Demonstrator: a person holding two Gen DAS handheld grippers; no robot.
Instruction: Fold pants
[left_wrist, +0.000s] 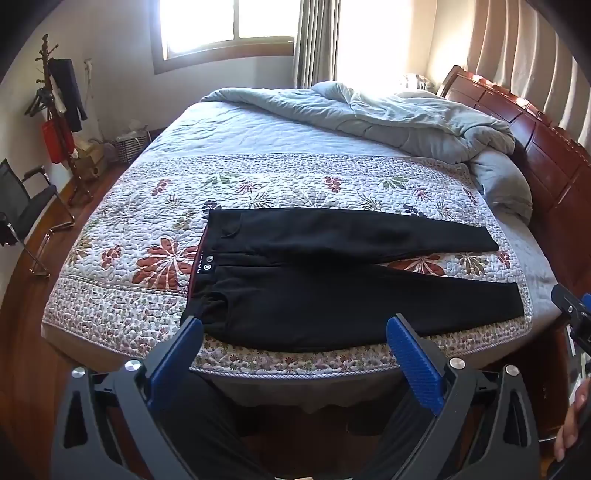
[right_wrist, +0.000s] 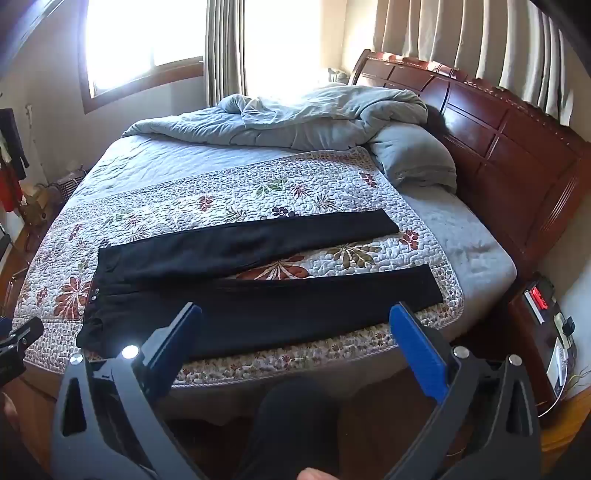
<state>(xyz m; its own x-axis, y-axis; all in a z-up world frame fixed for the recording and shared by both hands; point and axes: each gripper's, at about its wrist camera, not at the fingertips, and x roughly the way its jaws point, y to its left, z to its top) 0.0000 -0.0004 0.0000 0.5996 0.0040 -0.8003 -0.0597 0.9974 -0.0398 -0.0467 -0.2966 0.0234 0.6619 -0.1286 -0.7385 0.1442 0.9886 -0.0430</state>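
While nothing is gripped yet, the left wrist view shows the left gripper (left_wrist: 295, 343) with its blue fingers (left_wrist: 413, 358) spread wide apart and empty, hanging above the near edge of the bed (left_wrist: 332, 373). Black pants (left_wrist: 332, 273) lie flat on the flowered quilt (left_wrist: 147, 206), waistband to the left, both legs running right and splayed apart, quilt showing between them. A grey duvet (left_wrist: 388, 114) is bunched at the far side by the wooden headboard (left_wrist: 535, 147). Part of the right gripper (left_wrist: 576, 317) pokes in at the right edge. In the right wrist view, the right gripper (right_wrist: 295, 339) is equally wide apart, holding nothing, poised over the near leg; the pants (right_wrist: 258, 306) sit the same way, cuffs toward the headboard (right_wrist: 498, 122), the left gripper (right_wrist: 18, 339) just visible at the left edge. Step, by my read: start of the fold, pants laid out, no fold made. Next move likely calls for lowering both grippers to the near leg's edge, one near the waistband, one near the cuff, pinching only that layer, then carrying it over onto the far leg.
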